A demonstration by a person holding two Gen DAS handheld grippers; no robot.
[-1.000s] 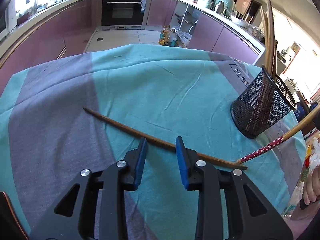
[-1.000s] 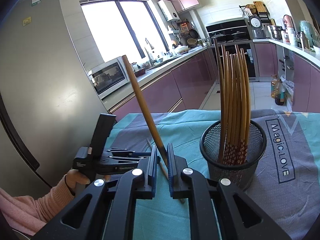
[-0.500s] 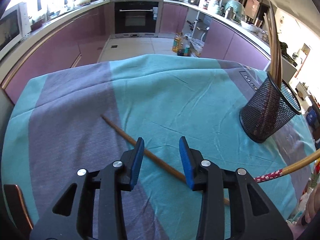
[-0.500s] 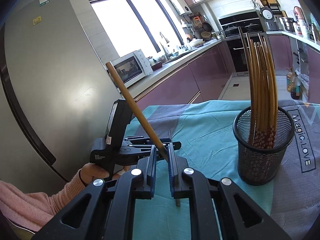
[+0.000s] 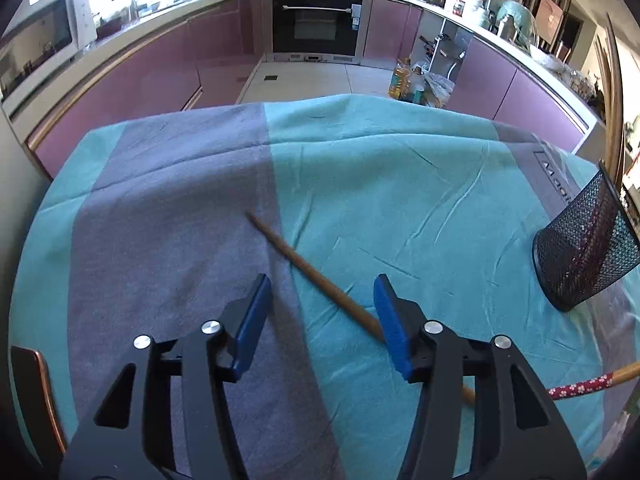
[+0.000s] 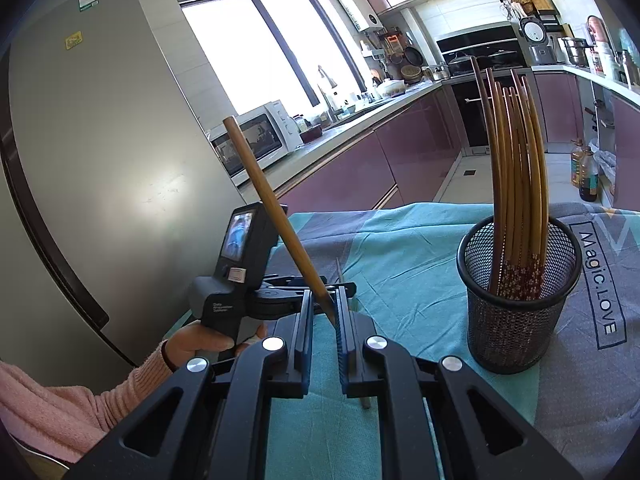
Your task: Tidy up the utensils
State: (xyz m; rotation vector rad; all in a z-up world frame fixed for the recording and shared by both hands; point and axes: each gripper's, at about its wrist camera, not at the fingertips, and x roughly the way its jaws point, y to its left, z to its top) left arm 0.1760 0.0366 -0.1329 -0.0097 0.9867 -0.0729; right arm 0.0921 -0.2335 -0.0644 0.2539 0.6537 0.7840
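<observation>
A wooden chopstick [image 5: 312, 276] lies diagonally on the teal and grey cloth [image 5: 400, 200]. My left gripper [image 5: 320, 312] is open, its blue pads either side of the chopstick, just above the cloth. My right gripper [image 6: 324, 312] is shut on a second chopstick [image 6: 272, 208], held tilted up to the left; its flower-patterned end [image 5: 580, 387] shows low right in the left wrist view. A black mesh holder [image 6: 516, 300] with several chopsticks stands upright to the right; it also shows in the left wrist view [image 5: 588, 260].
The left gripper's body [image 6: 236, 280] and the hand holding it are left of my right gripper. A grey fridge [image 6: 100, 160] stands at the left. Kitchen counters and an oven [image 5: 318, 20] lie beyond the table. A chair back [image 5: 36, 392] is at the near left edge.
My left gripper has swung left and opened wider around the lying chopstick. My right gripper has pulled back from the holder with its chopstick still held.
</observation>
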